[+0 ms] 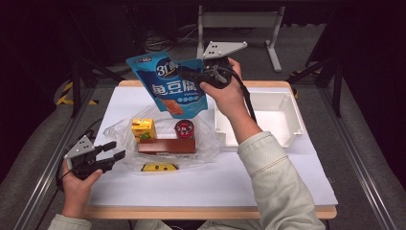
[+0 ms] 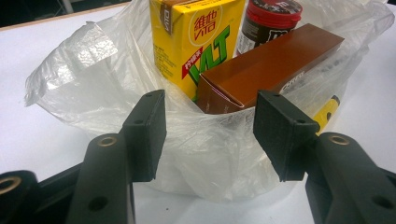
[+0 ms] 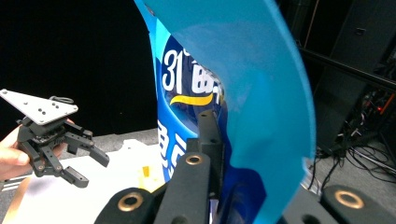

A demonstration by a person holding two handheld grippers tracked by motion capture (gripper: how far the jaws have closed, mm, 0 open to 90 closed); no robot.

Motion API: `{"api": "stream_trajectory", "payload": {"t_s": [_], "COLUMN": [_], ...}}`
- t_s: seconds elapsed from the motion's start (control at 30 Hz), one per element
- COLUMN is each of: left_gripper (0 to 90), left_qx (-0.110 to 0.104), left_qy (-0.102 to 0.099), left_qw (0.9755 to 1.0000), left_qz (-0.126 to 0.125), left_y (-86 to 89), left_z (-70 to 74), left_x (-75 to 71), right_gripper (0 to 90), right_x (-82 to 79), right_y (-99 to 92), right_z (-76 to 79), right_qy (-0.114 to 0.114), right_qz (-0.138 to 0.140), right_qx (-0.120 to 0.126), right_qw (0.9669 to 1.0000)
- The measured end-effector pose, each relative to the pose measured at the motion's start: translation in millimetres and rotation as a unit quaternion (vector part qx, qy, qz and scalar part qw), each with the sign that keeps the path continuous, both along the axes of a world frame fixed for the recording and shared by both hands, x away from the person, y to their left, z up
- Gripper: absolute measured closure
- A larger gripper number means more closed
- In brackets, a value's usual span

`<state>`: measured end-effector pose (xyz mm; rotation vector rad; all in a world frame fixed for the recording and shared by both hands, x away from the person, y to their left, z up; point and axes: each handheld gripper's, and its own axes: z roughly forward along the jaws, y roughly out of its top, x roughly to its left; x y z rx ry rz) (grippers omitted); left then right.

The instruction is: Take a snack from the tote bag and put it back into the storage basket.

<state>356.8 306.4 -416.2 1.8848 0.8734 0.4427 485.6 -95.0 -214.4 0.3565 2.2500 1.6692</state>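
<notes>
Right gripper (image 1: 194,74): it is up in the air above the far side of the table, with its jaws pinched tight on the blue snack bag (image 1: 168,84).
Blue snack bag: it hangs in the air above the plastic bag (image 1: 206,143), and it curves around the jaw in the right gripper view.
Left gripper (image 1: 115,151): its jaws are wide apart with nothing between them. It sits low at the near left of the table (image 1: 215,179), pointing at the plastic bag.
Plastic bag: it is clear and crinkly, open on the white table top.
Inside the plastic bag: a yellow drink box (image 2: 196,42), a brown box (image 2: 271,65) leaning on it, and a dark jar with a red lid (image 2: 268,21) behind.
Yellow thing (image 1: 159,167): at the near edge of the plastic bag.
White tray (image 1: 282,117): to the right of the plastic bag.
</notes>
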Motion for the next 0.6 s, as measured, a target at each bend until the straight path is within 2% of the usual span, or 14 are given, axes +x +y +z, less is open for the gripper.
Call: {"api": "stream_trajectory", "payload": {"t_s": [0.6], "left_gripper": [44.2], "left_qx": [0.001], "left_qy": [0.0], "left_qw": [1.0], "left_qz": [0.002], "left_y": [0.1], "left_z": [-0.1], "left_x": [0.2], "right_gripper": [90.0], "right_x": [0.1], "right_y": [-51.0], "right_z": [5.7], "right_qy": [0.002], "right_qz": [-0.044], "right_qx": [0.0], "right_qw": [0.999]}}
